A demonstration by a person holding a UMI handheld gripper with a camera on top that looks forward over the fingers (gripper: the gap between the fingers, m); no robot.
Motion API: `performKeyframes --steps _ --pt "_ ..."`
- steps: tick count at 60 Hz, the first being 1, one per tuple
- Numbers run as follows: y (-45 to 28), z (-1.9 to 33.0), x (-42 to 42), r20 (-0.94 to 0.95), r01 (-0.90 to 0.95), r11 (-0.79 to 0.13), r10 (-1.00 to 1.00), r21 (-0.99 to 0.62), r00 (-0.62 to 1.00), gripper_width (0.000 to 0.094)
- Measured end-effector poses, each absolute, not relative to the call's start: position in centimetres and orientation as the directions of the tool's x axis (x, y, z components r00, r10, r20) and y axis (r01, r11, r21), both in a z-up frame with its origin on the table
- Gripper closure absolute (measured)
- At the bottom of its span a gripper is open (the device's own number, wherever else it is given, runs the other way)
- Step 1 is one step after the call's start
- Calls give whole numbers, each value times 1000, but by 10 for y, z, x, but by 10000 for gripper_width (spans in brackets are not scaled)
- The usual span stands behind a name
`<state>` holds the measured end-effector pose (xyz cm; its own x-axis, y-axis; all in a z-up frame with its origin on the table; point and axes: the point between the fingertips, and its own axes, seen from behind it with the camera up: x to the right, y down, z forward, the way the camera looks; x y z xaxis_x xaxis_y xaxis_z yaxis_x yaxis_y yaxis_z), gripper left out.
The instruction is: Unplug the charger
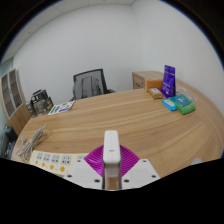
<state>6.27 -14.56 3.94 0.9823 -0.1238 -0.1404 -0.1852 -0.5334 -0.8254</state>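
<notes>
My gripper (111,163) is shut on a white charger (111,150), a narrow upright block held between the two purple pads (98,160). The charger rises above the fingers and hangs over the wooden table (120,115). No socket or power strip touches it. A white strip with several marks (45,160) lies on the table just left of the fingers; I cannot tell if it is the outlet strip.
A black office chair (90,82) stands beyond the table. A purple box (169,78) and green and blue boxes (180,102) sit at the far right. A basket (40,100) and papers (60,106) lie at the left, cables (28,140) nearer.
</notes>
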Motion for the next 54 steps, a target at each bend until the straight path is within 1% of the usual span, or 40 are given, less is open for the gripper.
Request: performKeyframes --steps 2,3,4,5,7,8,14,17,25,27,31,35,47,54 --pt "-150 28 70 -157 -206 -548 -136 -811 978 748" --pt "-152 28 72 -173 -220 -548 -136 -807 975 739" --pt "-150 29 76 -197 -239 -523 -136 -818 971 734" --pt "-150 28 78 -214 -254 -519 -136 -816 967 729" --pt "-151 26 86 -225 -264 -522 -138 -811 964 708" --pt "-152 29 86 -222 -264 -532 -143 -804 965 683" --pt "-162 21 116 -138 -211 -552 -170 -807 976 400" --pt "-169 16 126 -113 -197 -573 -179 -796 977 277" --pt "-184 26 150 -2 -116 -591 -190 -799 982 77" --pt "-188 34 155 32 -92 -593 -195 -800 980 67" --pt "-202 52 156 70 -67 -598 -203 -798 977 80" --pt "-221 75 149 99 -51 -600 -214 -798 972 77" --pt "-295 148 100 143 -13 -580 -221 -814 965 74" --pt "-342 174 72 150 -3 -574 -219 -819 964 79"
